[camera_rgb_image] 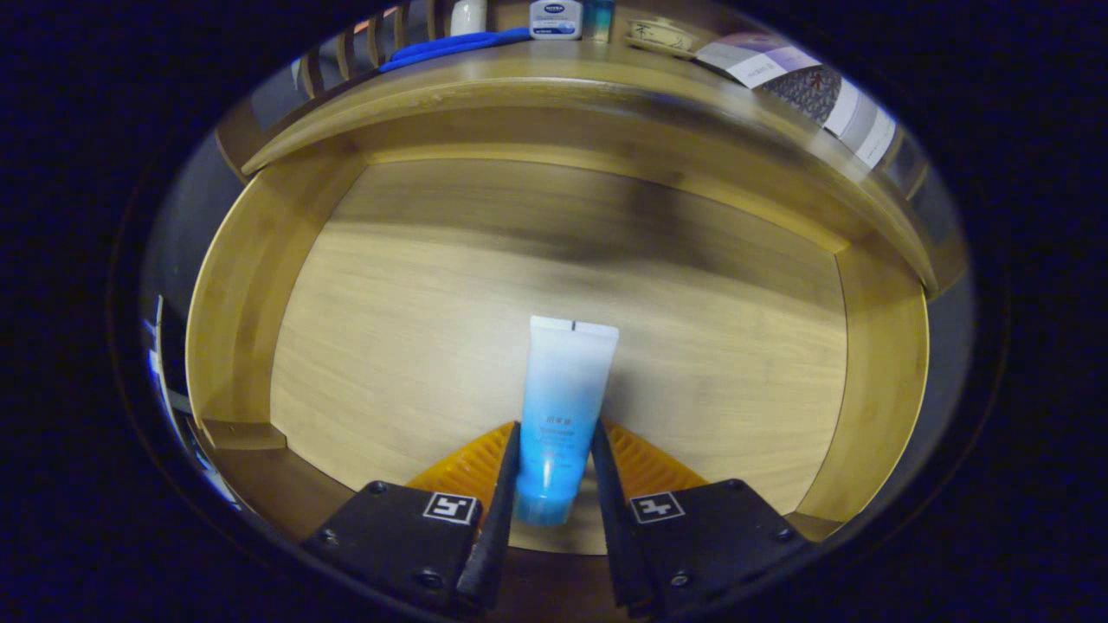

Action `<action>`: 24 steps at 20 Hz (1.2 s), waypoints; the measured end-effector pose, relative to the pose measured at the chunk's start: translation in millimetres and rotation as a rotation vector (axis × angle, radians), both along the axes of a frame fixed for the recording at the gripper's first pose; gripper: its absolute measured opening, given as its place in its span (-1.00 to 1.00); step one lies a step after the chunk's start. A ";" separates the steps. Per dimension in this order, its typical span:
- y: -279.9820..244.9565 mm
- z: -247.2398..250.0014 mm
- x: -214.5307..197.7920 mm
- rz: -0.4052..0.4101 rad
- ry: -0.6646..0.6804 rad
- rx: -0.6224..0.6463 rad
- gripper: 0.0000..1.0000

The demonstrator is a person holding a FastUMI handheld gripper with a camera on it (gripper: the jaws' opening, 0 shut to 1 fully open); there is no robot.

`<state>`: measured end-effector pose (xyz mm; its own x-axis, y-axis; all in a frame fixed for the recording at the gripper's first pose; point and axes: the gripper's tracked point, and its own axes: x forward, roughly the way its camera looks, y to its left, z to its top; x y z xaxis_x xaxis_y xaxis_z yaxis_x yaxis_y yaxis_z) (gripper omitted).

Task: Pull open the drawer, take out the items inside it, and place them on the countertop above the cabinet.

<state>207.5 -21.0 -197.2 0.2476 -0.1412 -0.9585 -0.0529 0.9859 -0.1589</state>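
The wooden drawer (260, 285) stands pulled open below me, and I look down into it. A blue-and-white tube (563, 389) sits between my fingers, cap end toward me and flat crimped end pointing away over the drawer floor. My gripper (556, 446) is shut on the tube, one finger pressing each side of its lower half. The cabinet's countertop (554, 73) runs beyond the drawer's far side.
On the countertop lie a blue cloth-like item (450, 45), a small white-and-blue container (555, 19), a round tin (662, 36) and a patterned box (796, 82). Wooden slats (346, 56) rise at its left end. The drawer's side walls (879, 381) flank the tube.
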 end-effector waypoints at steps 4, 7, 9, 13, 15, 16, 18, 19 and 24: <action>0.5 3.9 1.9 -0.021 -0.028 -0.009 -0.13; 7.5 14.8 2.8 -0.005 -0.053 -0.005 -0.17; 15.2 25.9 0.0 0.017 -0.061 0.006 -0.18; 23.4 57.1 1.2 0.047 -0.095 0.026 -0.17; 24.1 75.8 4.4 0.058 -0.128 0.025 -0.18; 25.0 85.5 5.2 0.061 -0.142 0.029 -0.18; 24.3 103.6 6.9 0.064 -0.158 0.025 -0.18; 21.9 115.4 10.5 0.068 -0.170 0.011 -0.18; 23.9 164.6 36.6 0.055 -0.273 0.003 -0.18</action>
